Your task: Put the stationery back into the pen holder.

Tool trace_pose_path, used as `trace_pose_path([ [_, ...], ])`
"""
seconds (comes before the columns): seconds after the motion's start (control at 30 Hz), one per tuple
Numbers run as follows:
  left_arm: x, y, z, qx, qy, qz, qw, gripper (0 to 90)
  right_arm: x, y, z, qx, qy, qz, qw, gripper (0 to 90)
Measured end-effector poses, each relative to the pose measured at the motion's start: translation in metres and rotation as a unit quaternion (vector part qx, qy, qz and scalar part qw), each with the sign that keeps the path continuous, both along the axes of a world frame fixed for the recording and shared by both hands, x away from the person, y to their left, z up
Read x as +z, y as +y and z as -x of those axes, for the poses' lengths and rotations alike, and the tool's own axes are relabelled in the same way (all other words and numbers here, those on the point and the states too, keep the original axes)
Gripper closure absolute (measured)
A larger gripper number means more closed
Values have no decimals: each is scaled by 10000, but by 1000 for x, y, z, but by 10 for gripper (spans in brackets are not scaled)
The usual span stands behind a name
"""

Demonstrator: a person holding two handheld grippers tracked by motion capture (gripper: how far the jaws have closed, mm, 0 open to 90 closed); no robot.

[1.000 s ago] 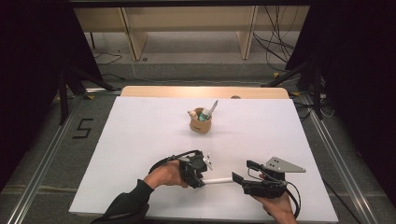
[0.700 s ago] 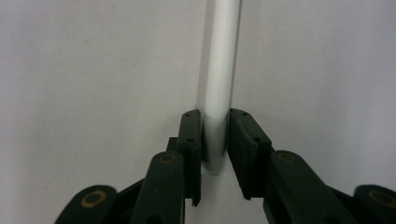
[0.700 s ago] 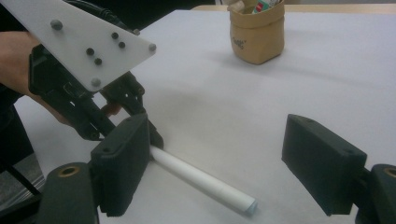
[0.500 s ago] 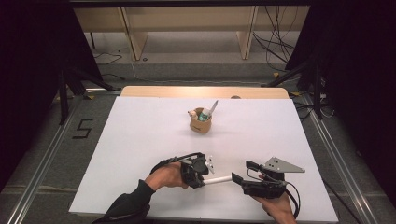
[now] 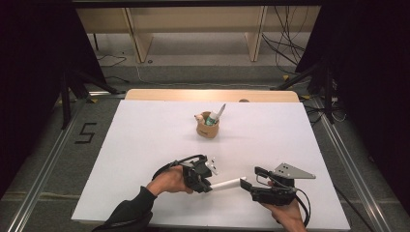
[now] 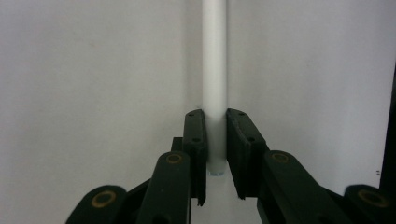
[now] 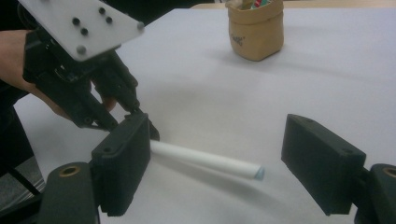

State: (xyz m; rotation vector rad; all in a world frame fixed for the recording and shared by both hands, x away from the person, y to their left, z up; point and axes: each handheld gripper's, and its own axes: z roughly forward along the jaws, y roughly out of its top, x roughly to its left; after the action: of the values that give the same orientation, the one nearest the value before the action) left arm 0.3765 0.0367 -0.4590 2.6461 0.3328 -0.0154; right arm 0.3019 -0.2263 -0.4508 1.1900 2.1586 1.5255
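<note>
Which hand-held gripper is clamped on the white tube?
The left hand-held gripper, jaws pressed against the white tube; the right hand-held gripper stands wide open.

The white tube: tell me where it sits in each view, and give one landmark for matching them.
High view: the white tube lies low and centre on the table, between the left hand-held gripper and the right hand-held gripper.
Left gripper view: it runs up the middle, its near end clamped between the jaws.
Right gripper view: lower centre, tip toward the right.
Shared landmark: the tan cup.
</note>
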Motion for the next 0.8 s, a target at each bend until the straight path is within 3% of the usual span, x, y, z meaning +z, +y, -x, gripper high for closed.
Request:
trace_pose_path([
  [0.17,5,12,-4,255,-52,384,9989,782,0,-1,0,-43,-7,-110,9999,247],
  [0.47,4,31,-6,735,-91,977,9925,781,-3,-1,-3,-94,149,-392,9991,241],
  [0.57,5,36,-6,838,-108,1181,9894,781,-3,0,-5,-99,238,-527,9983,244],
  [0.7,3,43,-6,1072,-181,1500,9827,781,-5,3,-12,-116,462,-906,9947,255],
  [0.8,3,47,-5,1208,-170,1661,9785,781,-6,8,-18,-101,568,-1012,9932,262],
])
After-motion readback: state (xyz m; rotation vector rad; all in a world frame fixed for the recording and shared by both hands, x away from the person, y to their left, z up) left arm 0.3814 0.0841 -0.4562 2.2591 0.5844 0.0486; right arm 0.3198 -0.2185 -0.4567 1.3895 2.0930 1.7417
